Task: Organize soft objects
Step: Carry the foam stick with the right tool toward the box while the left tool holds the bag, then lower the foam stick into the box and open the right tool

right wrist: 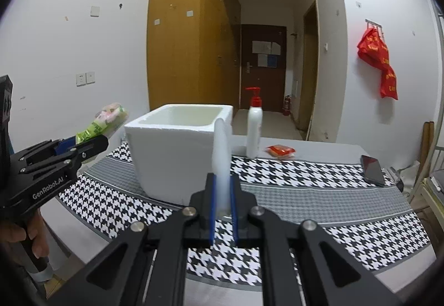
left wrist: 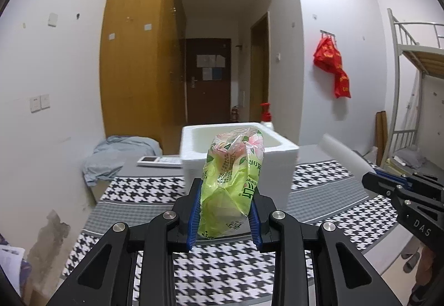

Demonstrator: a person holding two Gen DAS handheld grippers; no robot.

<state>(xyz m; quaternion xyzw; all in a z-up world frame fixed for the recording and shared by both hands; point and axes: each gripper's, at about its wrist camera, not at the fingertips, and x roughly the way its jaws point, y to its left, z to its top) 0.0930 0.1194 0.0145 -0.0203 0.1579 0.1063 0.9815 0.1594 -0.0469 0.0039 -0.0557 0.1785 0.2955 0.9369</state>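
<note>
Two grippers up, both loaded. Left wrist view: left gripper (left wrist: 225, 209) pinches a green tissue pack (left wrist: 233, 181) between its blue pads (left wrist: 195, 211), pack standing on end, long axis running up and away from the camera, top leaning slightly right, floral end overlapping the white foam box (left wrist: 280, 156) behind it. Pack's lower end sits between the jaws; print on the wrapper too crumpled to read. Right gripper (left wrist: 371, 182) enters from the right edge, body cut off, holding a white foam sheet (left wrist: 344, 152) that slants up-left toward the box. Checkered cloth (left wrist: 144, 189) covers the table; a remote (left wrist: 159, 161) lies left of the box. Right wrist view: right gripper (right wrist: 222, 195) is clamped nearly closed on the foam sheet (right wrist: 221, 148), thin, edge-on, long axis vertical, blurred, its base hidden between the pads. Left gripper (right wrist: 91, 143) at far left, pack (right wrist: 106, 121) pointing up-right toward the box (right wrist: 177, 156), a hand (right wrist: 30, 234) on its handle, partly cut off. Pump bottle (right wrist: 254, 129), red packet (right wrist: 280, 151) and phone (right wrist: 373, 170) lie beyond.
</note>
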